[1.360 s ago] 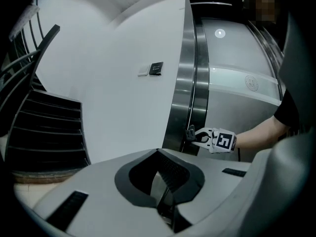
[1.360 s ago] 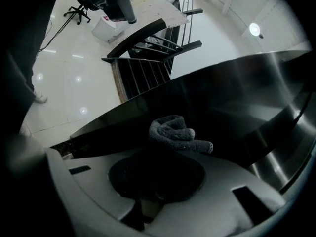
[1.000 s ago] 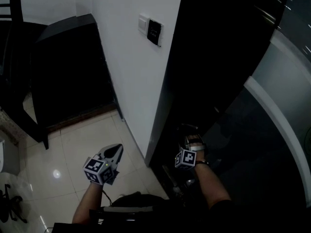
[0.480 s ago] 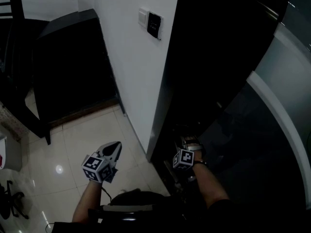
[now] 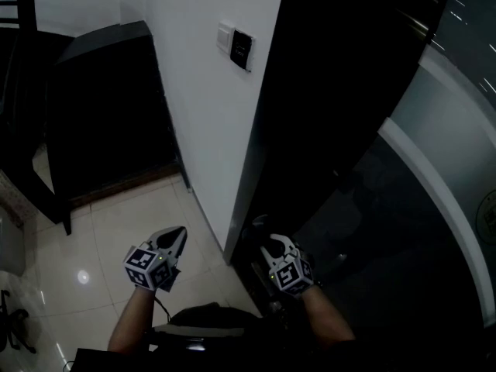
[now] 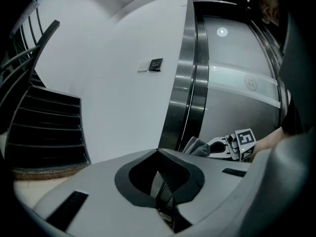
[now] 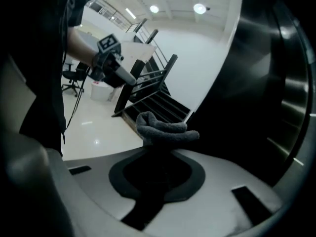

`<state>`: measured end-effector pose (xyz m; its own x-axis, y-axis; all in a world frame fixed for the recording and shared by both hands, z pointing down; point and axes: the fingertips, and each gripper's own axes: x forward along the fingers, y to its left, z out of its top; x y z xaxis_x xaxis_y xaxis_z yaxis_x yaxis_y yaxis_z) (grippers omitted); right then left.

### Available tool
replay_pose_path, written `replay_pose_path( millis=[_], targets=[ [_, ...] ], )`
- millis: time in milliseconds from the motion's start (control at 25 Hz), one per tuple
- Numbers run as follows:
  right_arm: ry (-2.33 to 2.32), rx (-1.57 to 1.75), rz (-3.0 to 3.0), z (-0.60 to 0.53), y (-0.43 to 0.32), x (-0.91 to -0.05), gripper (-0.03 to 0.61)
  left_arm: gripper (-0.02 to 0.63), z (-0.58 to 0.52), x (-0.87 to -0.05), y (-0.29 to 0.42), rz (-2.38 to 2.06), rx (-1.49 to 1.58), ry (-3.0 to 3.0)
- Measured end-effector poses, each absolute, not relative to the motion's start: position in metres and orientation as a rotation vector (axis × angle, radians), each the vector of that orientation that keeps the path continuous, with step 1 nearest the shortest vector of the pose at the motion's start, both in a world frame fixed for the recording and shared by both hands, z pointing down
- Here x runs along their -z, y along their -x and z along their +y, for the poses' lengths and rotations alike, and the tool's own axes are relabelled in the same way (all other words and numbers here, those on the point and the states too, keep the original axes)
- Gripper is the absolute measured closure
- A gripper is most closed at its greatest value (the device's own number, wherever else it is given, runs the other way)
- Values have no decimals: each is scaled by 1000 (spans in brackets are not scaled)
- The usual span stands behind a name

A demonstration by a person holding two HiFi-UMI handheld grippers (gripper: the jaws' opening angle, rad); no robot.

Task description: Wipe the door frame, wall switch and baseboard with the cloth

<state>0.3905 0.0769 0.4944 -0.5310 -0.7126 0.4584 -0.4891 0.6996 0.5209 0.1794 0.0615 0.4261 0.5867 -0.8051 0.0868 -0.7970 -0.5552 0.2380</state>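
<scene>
Grey cloth, bunched: pinching it in the jaws of the right gripper, low beside the dark door frame. Holding the jaws of the left gripper pressed together (nothing between them) over the tiled floor.

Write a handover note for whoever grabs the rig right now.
Left gripper: shut, empty, above the floor tiles.
Right gripper: shut on the grey cloth, low beside the door frame; contact unclear.
Wall switch: higher up on the white wall.
Done: nothing shows which surfaces are wiped.
Left: treat frame, switch and baseboard (too dark to make out) as all pending.
</scene>
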Motion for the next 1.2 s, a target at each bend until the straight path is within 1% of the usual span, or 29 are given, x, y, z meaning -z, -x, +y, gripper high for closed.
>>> replay_pose_path(
  millis=[200,640,840,1000,1200],
  targets=[
    [-969,436,-2377,101,-373,-459,529,612,74,-419,-159,-1363,85,-2555],
    [-1019,408,-2546,90,-305,-421,529,612,97,-410,-40,-1664,247,-2397],
    [-1072,412,-2605,88,-277,-404,529,612,104,-401,0,-1750,291,-2365],
    [-1115,410,-2611,86,-268,-400,529,612,102,-397,15,-1777,302,-2365],
    [-1136,403,-2606,83,-264,-402,529,612,97,-397,15,-1755,310,-2390]
  ],
)
